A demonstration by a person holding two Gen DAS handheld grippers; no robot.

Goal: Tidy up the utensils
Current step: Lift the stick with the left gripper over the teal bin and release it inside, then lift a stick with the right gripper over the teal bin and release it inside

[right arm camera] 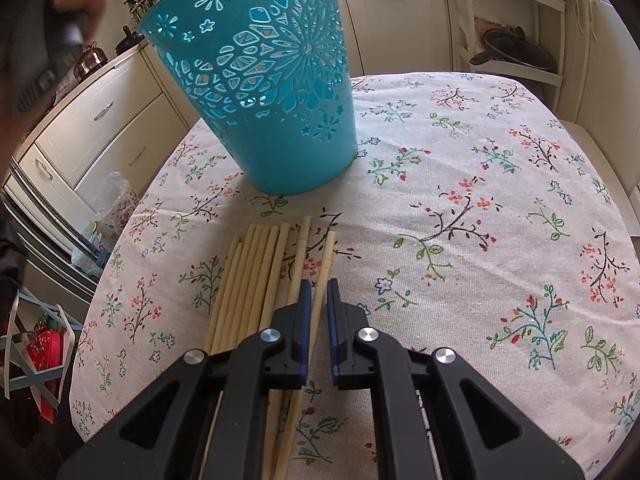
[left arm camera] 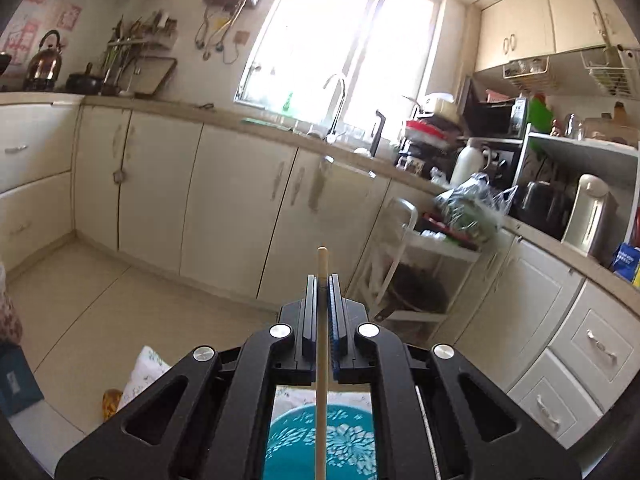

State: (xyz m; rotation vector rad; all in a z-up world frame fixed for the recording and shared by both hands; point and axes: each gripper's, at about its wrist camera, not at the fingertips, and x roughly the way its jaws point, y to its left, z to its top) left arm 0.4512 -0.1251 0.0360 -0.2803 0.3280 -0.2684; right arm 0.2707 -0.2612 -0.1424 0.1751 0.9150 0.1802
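Now the left hand-held gripper point(left arm camera: 322, 280) is clamping one chopstick point(left arm camera: 321, 356) above the teal basket point(right arm camera: 256, 92). Meanwhile the right hand-held gripper point(right arm camera: 319, 286) is pinching another from the bundle of chopsticks point(right arm camera: 256, 276) lying just before the basket on the tabletop point(right arm camera: 500, 208), so most sorting looks undone.

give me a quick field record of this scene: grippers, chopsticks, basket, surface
left gripper: shut on one chopstick, held above the basket
right gripper: jaws nearly closed around a chopstick on the table; whether the pads press on it cannot be told
basket: teal plastic, cut-out flower pattern, upright on the cloth
loose chopsticks: wooden bundle lying side by side in front of the basket
surface: table under a floral tablecloth
setting: kitchen with cream cabinets
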